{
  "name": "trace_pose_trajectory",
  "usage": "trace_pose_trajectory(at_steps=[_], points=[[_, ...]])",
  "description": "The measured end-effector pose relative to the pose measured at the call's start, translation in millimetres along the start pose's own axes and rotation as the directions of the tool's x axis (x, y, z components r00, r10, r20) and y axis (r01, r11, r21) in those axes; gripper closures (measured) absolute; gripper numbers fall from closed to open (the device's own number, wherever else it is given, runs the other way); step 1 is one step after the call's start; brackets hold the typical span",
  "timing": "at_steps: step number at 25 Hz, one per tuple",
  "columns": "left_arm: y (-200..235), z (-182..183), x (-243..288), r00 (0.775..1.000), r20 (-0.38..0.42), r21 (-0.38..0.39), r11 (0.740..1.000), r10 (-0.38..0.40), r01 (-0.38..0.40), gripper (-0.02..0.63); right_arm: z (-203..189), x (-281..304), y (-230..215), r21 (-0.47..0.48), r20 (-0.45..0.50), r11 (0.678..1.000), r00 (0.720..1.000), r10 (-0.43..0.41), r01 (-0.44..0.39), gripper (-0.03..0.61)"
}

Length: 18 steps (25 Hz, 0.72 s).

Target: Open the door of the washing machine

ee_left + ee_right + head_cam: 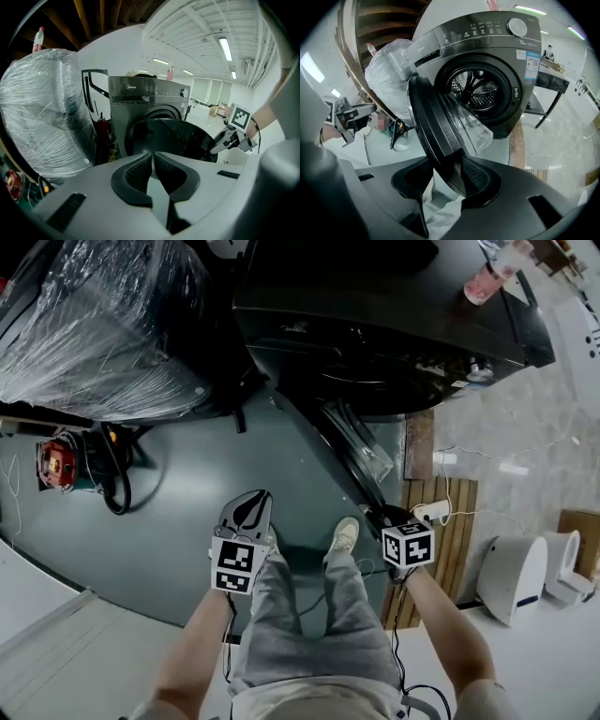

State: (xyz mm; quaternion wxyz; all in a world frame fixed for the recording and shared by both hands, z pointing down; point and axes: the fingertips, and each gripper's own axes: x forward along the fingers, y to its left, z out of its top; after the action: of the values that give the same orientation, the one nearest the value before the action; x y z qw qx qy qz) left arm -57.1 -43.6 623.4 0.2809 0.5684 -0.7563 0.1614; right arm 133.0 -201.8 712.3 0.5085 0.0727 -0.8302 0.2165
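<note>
The dark grey washing machine point(375, 324) stands ahead with its round door point(352, 442) swung partly out toward me. My right gripper point(386, 515) is shut on the door's black rim point(440, 126), which runs down between its pads. Behind the door the steel drum point(480, 91) shows. My left gripper point(251, 505) hangs over the grey floor to the left of the door, shut and holding nothing; in its own view the pads point(140, 171) touch at the tips. That view also shows the machine point(145, 93), the door point(173, 138) and the right gripper point(220, 145).
A large plastic-wrapped bundle point(103, 324) stands left of the machine, with a red device point(56, 463) and black cable on the floor below it. A pink bottle point(483, 282) stands on the machine. Wooden slats point(441, 540) and white units point(511, 577) lie to the right. My shoe point(344, 535) is between the grippers.
</note>
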Motion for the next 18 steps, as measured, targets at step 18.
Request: trace_pose_trajectory(at_steps=[18], points=[[56, -107, -79, 0.996, -0.088, -0.116, 0.993, 0.024, -0.034, 0.580, -49, 45, 161, 0.176, -0.147, 0.984, 0.989, -0.010, 0.036, 0.367]])
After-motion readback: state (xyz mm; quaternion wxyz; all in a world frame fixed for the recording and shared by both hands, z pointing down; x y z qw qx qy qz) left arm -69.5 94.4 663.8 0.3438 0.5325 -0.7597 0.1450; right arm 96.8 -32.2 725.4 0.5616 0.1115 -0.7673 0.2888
